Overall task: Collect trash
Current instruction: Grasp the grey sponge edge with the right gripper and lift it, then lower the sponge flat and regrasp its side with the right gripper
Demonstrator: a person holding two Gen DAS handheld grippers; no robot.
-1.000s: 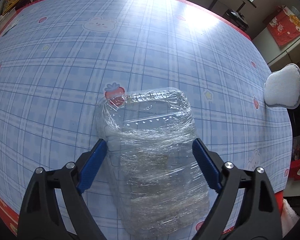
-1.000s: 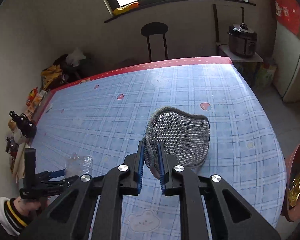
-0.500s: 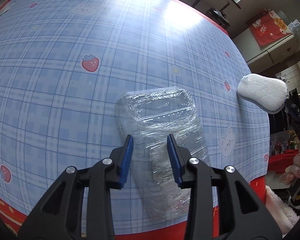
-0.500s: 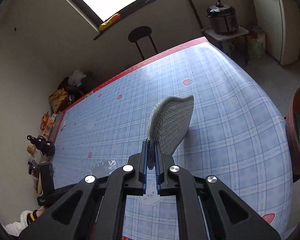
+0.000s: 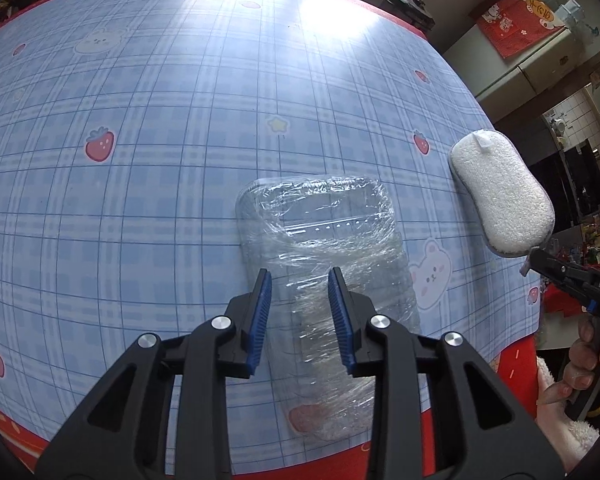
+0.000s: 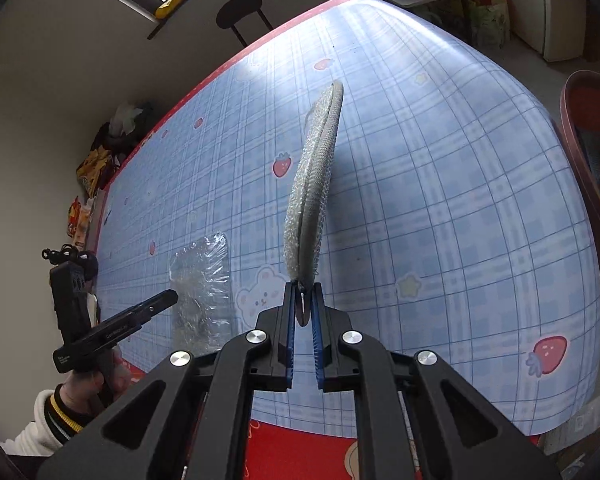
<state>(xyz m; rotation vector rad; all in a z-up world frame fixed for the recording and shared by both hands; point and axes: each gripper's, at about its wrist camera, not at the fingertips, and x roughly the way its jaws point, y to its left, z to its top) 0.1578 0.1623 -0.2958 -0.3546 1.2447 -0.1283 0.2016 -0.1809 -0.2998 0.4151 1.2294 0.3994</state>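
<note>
Two handheld grippers over a blue plaid table

The left gripper [image 5: 299,294] has just been closing its jaws, which now squeeze the near end of the clear plastic clamshell box [image 5: 320,240] lying near the table [image 5: 140,160] edge. The right gripper [image 6: 303,300] has its jaws clamped on a scrub sponge [image 6: 312,184], held above the table.

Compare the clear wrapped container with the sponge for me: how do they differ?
The container is see-through, boxy and film-wrapped; the sponge is opaque, oval and fluffy white. The container lies flat by the table's near edge; the sponge hangs in the air, pinched at one end by the right gripper. Both are oblong.
</note>
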